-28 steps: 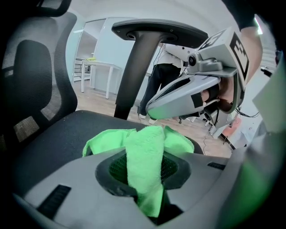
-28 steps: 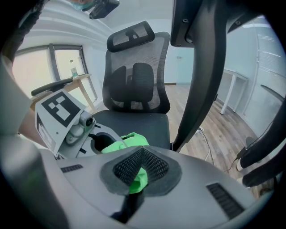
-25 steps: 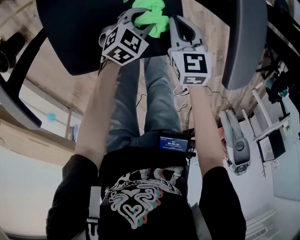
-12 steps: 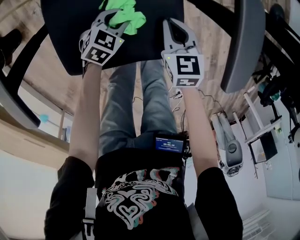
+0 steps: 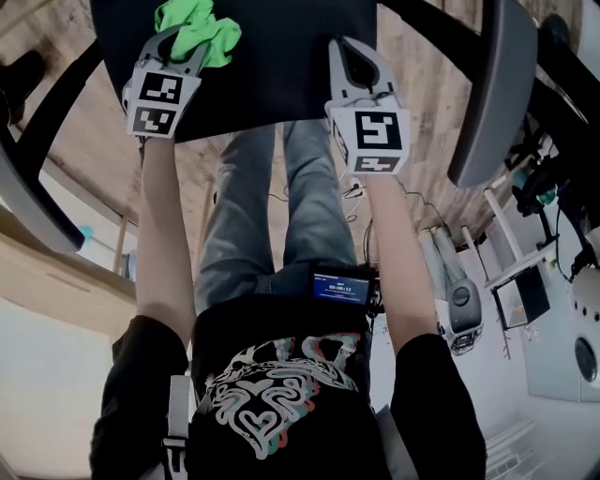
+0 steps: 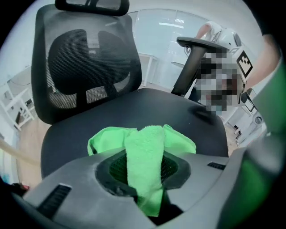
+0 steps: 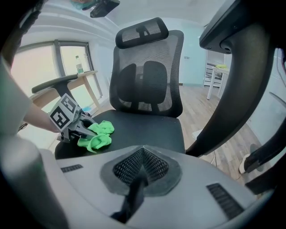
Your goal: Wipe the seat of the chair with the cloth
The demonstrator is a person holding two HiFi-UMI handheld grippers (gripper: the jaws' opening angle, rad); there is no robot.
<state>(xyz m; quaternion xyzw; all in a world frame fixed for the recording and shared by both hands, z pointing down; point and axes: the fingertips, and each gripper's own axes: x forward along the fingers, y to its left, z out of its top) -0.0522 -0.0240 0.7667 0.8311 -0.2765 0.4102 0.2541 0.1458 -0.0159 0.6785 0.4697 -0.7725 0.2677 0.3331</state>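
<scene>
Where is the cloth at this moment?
The cloth lies on the seat at the head view's upper left, clamped in the left gripper, apart from the right gripper.

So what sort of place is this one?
Probably an office or lab room: a mesh-backed office chair, a wood-look floor, and a wooden desk beside a window.

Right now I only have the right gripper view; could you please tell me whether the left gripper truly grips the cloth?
Observer: Yes. The left gripper view shows the left gripper shut on a fold of the cloth.
Operator: Thank you. Where does my right gripper sit over the seat?
Observer: In the head view, the right gripper reaches in over the seat's front edge, apart from the cloth.
</scene>
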